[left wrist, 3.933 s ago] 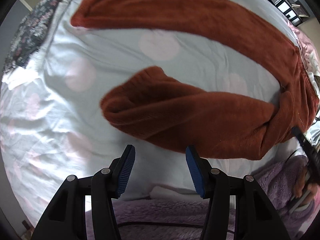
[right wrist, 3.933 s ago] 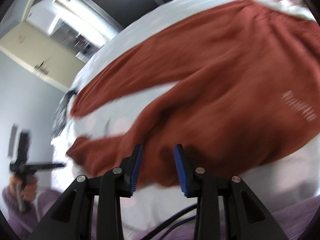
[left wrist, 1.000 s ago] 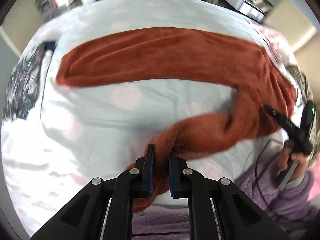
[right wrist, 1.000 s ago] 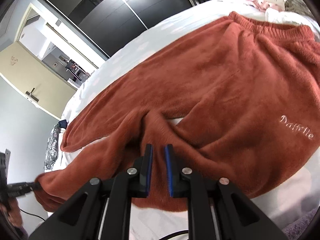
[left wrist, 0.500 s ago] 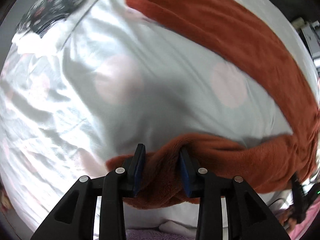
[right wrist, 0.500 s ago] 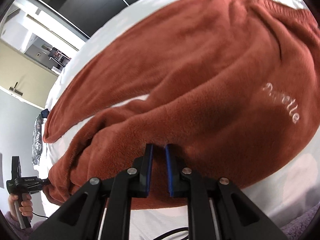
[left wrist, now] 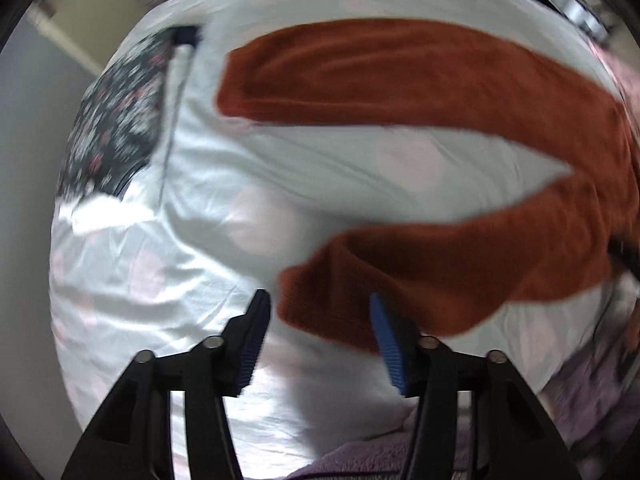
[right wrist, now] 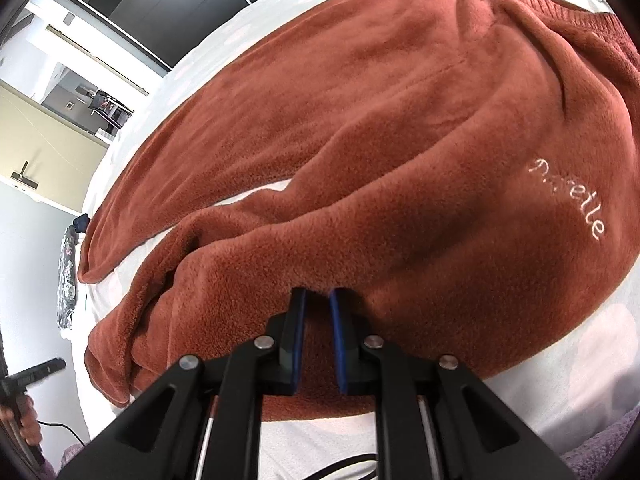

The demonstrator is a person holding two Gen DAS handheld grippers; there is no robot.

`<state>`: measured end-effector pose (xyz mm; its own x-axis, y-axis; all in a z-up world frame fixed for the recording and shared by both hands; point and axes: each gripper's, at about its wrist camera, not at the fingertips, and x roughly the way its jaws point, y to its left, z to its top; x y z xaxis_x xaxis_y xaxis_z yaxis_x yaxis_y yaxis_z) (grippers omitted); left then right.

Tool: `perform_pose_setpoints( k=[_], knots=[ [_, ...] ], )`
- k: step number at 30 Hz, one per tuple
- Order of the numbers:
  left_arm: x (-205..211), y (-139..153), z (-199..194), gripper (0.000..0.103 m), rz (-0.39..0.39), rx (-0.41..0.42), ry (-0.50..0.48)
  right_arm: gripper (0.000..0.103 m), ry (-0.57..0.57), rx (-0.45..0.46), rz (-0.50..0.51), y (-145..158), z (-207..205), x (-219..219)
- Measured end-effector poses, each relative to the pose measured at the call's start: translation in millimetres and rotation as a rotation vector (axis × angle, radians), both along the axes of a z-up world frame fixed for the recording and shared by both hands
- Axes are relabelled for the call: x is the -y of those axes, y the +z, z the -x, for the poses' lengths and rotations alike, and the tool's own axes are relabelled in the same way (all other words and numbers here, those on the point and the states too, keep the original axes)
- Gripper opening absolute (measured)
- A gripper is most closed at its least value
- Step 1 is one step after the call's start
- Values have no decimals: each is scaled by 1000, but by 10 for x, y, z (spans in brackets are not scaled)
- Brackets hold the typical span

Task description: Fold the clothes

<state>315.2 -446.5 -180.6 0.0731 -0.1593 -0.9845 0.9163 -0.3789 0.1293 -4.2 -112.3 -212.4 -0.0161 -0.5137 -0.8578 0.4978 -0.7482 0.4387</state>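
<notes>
Now left tool [left wrist: 318,332] spread, right tool [right wrist: 317,320] pinching trousers [right wrist: 400,160]

a home bedroom: bed with dotted sheet [left wrist: 248,184], doorway [right wrist: 80,96].

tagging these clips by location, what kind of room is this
Most likely a bedroom at home. The rust fleece trousers lie spread on a bed with a pale sheet printed with pink dots, a dark floral cloth lies at its far edge, and a doorway opens onto another room.

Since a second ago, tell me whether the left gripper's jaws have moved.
Yes. The left gripper has opened wide, releasing the near trouser leg, which lies on the bedsheet.
</notes>
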Motion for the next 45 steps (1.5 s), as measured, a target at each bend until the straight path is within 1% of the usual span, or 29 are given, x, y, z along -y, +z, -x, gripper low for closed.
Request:
perform_pose_setpoints(
  k=[3,5,6,7,9,11,12,15,16,19,20,21,22,23,24,26,29,33,35,39,41,43,45],
  knots=[
    [-174,-97,209,59,-32,55,-147,14,-11,16,6,-8,7,-29],
    [-286,-207,339,62,-68,97,-243,14,-18,24,10,-15,11,-48],
    [-338,-320,391,62,-105,125,-290,14,-21,27,10,-19,13,-54],
    [-381,-417,444,62,-124,163,-329,14,-23,30,10,-24,15,-57],
    [-431,-580,541,62,-128,250,-387,14,-28,37,12,-30,18,-67],
    [-428,-726,614,62,-111,323,-420,14,-31,42,14,-33,22,-75],
    [-421,-798,645,62,-117,345,-431,14,-31,42,15,-31,21,-81],
    [-398,-1018,717,63,-161,381,-447,14,-31,43,16,-26,-12,-118],
    [-399,-1093,734,66,-167,401,-453,14,-31,45,16,-28,-10,-120],
    [-412,-1297,760,69,-173,465,-474,14,-33,51,17,-29,-14,-126],
    [-409,-1332,762,70,-173,474,-474,14,-33,52,16,-28,-20,-129],
    [-398,-1327,761,68,-174,471,-467,14,-33,51,15,-29,-18,-127],
    [-385,-1307,758,63,-174,467,-458,14,-32,51,14,-30,-16,-125],
    [-375,-1274,752,48,-166,469,-453,14,-32,50,13,-38,10,-109],
    [-363,-1224,739,46,-158,471,-448,14,-31,50,13,-36,7,-108],
    [-312,-1049,701,27,-137,444,-424,14,-32,50,12,-30,-4,-111],
    [-225,-760,641,20,-97,396,-383,14,-36,51,11,-20,6,-118],
    [39,-285,453,20,-65,245,-268,14,-39,51,12,-7,-12,-140],
    [219,-111,309,20,-42,194,-189,14,-42,52,11,-21,-16,-119],
    [527,36,28,19,9,112,-6,14,-42,52,9,-39,16,-103],
    [660,37,-96,20,42,46,94,14,-41,52,8,-37,10,-98],
    [790,27,-208,23,76,-28,198,14,-41,51,6,-34,-2,-95],
    [897,37,-277,31,113,-87,290,14,-39,49,5,-26,-8,-99]
  ],
)
